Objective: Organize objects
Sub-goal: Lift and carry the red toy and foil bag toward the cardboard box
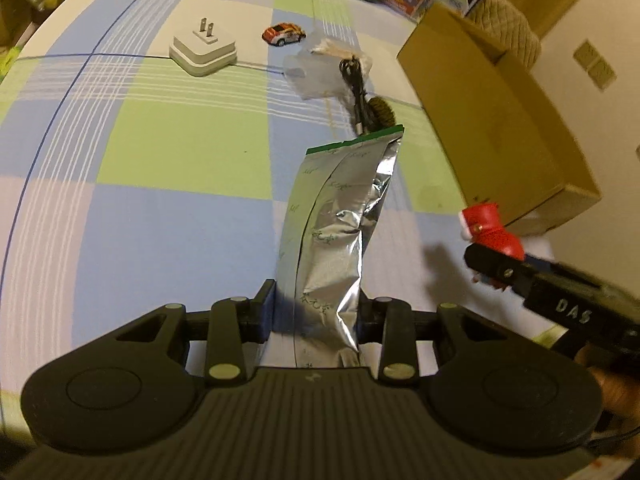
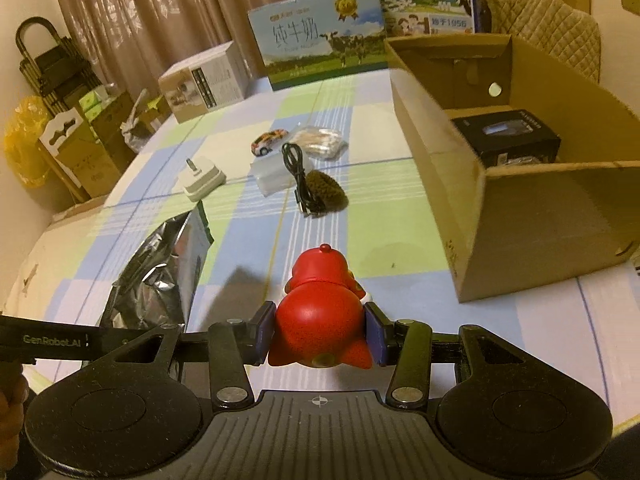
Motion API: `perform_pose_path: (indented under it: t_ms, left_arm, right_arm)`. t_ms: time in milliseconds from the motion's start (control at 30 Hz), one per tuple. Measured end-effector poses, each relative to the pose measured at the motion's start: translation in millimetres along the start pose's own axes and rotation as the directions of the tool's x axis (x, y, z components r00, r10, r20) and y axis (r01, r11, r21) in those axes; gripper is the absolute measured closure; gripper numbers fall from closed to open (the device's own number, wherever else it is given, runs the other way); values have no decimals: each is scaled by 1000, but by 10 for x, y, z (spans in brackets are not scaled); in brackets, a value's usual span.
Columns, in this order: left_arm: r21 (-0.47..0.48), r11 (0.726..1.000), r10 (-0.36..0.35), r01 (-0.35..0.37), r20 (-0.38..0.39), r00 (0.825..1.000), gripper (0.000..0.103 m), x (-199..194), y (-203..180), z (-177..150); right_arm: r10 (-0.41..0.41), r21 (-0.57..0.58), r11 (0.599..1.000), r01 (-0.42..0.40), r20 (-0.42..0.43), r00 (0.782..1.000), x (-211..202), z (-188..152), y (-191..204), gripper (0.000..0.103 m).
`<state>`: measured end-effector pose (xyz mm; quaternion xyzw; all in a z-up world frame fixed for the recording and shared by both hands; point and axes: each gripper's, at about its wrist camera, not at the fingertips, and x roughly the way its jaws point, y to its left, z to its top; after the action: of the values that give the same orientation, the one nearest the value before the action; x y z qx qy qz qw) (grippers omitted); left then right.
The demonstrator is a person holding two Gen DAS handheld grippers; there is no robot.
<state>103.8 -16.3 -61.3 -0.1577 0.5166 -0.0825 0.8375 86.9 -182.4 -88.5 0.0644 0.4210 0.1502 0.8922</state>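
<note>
Crinkly silver foil pouch with a green top edge (image 1: 336,232) is pinched in the left hand-held gripper (image 1: 318,312), while the right hand-held gripper (image 2: 320,332) clamps a glossy red plastic figurine (image 2: 320,312), both above the near tabletop (image 1: 180,160). I'd carry each over the open brown cardboard box (image 2: 520,216) on the right, clear its near wall, then let go low. Checked blue-green cloth, curtains and milk cartons at the far end.

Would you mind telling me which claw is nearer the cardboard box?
Right. The right claw, holding the red toy, is beside the cardboard box; the left claw, with the foil pouch, is farther away.

Milk cartons (image 2: 320,36), curtain (image 2: 140,12), folded trolley (image 2: 52,64)
</note>
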Motion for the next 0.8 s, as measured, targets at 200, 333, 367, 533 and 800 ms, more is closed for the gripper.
perform_pose_path:
  t_ms: [200,333,367,533,800]
  left_arm:
    - [-14,1000,-11,12,66,998,72,-268,-235,-26]
    - [-14,1000,-23,24,104,994,72,-395,-426,-7]
    - [-13,999,-28,29,112,993,72,-419,-474,0]
    - [8,998,-70,69,131,989,72,-477,-727,40]
    - [54,990,-133,127,132,982,72,-456,-1145,163]
  right_arm:
    - [-4,-5,1000,4,51,999,-268,51,-25,59]
    - [-14,-17,1000,16,92,996,-461,102,-51,59]
    - [-18,-21,1000,20,102,995,-515,116,-59,59]
    - [-41,-14,999,44,147,988,-752,192,-160,59]
    - [-85,18,996,83,197,977,-1007,371,-449,59]
